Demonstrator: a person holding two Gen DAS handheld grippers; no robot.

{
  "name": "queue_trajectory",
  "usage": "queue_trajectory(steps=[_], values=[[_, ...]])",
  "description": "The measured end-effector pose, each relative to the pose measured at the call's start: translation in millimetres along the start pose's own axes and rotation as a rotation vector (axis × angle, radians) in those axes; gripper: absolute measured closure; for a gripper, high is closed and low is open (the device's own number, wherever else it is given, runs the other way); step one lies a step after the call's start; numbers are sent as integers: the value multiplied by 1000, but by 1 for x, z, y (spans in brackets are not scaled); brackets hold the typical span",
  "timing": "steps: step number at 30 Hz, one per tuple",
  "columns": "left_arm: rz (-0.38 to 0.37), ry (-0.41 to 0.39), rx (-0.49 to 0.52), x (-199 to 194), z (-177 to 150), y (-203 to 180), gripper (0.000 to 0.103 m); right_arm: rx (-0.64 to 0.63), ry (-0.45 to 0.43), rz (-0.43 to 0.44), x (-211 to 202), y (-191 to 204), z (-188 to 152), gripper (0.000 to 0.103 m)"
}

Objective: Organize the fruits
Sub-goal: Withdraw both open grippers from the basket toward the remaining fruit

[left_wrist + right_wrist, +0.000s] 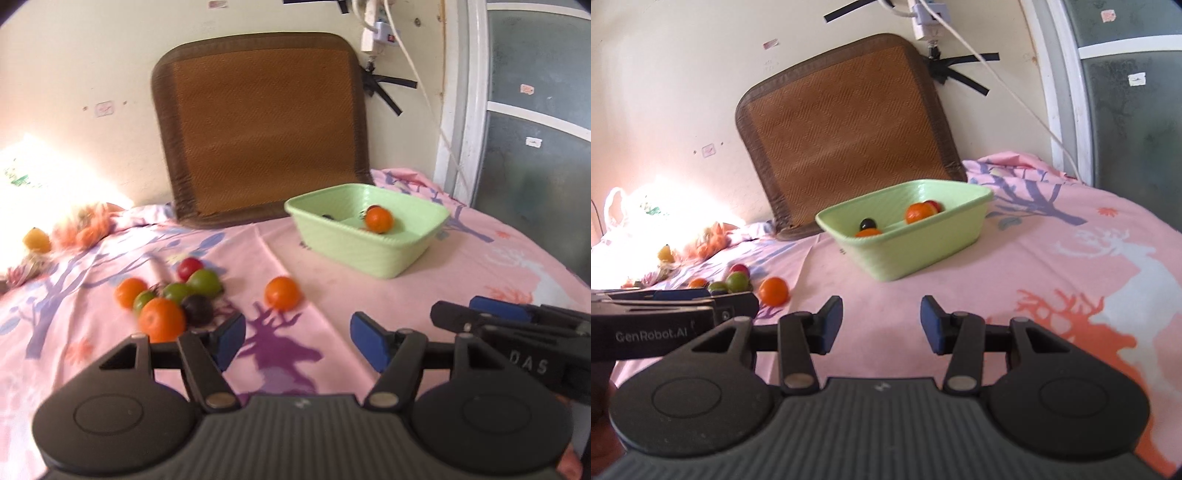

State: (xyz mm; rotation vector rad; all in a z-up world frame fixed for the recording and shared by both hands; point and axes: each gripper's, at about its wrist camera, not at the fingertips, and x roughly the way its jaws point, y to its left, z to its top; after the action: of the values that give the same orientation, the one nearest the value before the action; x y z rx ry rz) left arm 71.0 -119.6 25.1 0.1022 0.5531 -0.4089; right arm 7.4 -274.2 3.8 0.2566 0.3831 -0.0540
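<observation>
A pale green basket (373, 254) stands on the pink bedsheet and holds an orange (378, 219) and a few other fruits; the right wrist view shows the basket (905, 251) with oranges, a dark plum (868, 223) and a red fruit. A cluster of loose fruits (173, 295) lies at the left: oranges, green fruits, a red one, a dark plum. One orange (282, 293) lies apart, ahead of my left gripper (297, 339), which is open and empty. My right gripper (881, 323) is open and empty, short of the basket. It shows in the left wrist view (480, 314).
A brown woven cushion (262, 125) leans on the wall behind the basket. A yellow fruit (36, 240) and orange netting lie at the far left in bright sunlight. A glass door (535, 129) is at the right. A white cable hangs down the wall.
</observation>
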Motion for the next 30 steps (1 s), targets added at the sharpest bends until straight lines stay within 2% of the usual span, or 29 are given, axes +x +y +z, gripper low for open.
queue_trajectory(steps=[13, 16, 30], values=[[123, -9, -33, -20, -37, 53, 38, -19, 34, -3, 1, 22, -14, 54], [109, -18, -55, -22, -39, 58, 38, -15, 30, -13, 0, 23, -15, 54], [72, -29, -34, -22, -40, 55, 38, -23, 38, -1, 1, 24, -16, 54]])
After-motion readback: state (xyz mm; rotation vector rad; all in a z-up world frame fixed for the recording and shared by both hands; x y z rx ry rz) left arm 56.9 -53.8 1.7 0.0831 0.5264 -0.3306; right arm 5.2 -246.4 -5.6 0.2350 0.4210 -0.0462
